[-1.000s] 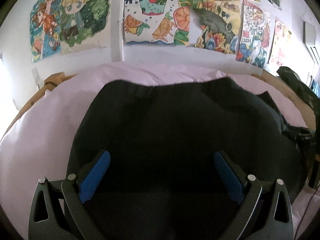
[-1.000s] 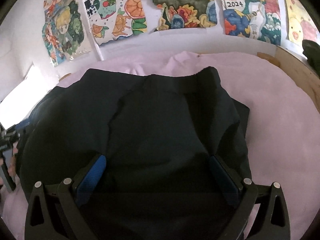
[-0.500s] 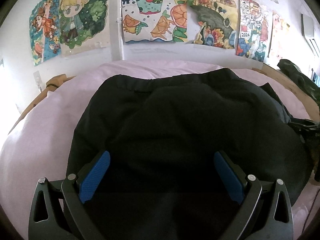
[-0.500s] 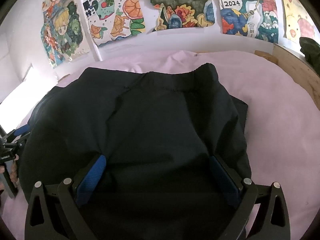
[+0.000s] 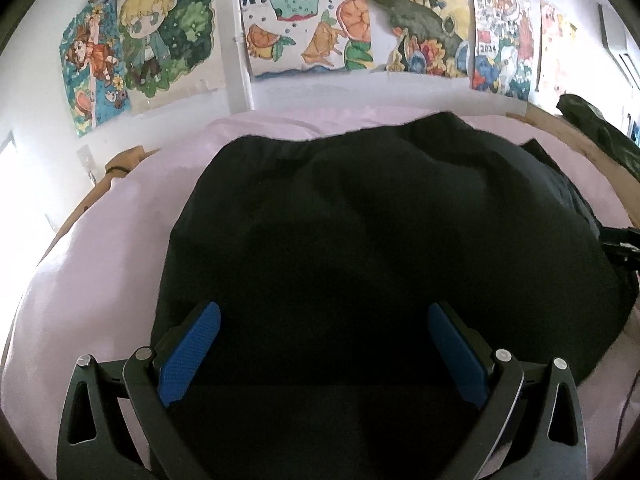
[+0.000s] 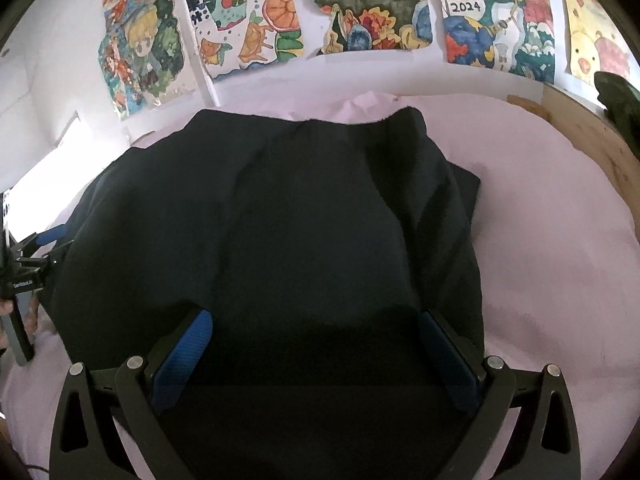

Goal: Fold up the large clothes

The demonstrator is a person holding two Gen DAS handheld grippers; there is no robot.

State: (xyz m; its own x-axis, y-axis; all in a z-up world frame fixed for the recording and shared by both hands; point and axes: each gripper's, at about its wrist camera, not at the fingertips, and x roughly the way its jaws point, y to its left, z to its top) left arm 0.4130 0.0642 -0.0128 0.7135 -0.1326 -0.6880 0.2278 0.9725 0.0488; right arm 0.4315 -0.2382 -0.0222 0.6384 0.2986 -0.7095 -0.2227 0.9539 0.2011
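Note:
A large black garment lies spread on a pink bed sheet; it also fills the right wrist view, with creases and a folded layer at its right edge. My left gripper is open, its blue pads wide apart over the garment's near left part. My right gripper is open over the garment's near right part. Each gripper shows at the side of the other view: the right one, the left one. Neither holds cloth.
A white wall with colourful drawings rises behind the bed. A wooden bed frame runs along the right, with a dark green cloth on it. Wooden frame also shows at the left.
Both grippers stay open. The garment's far edge has shifted slightly and the views have tilted a little; the fabric has settled flatter on the sheet.

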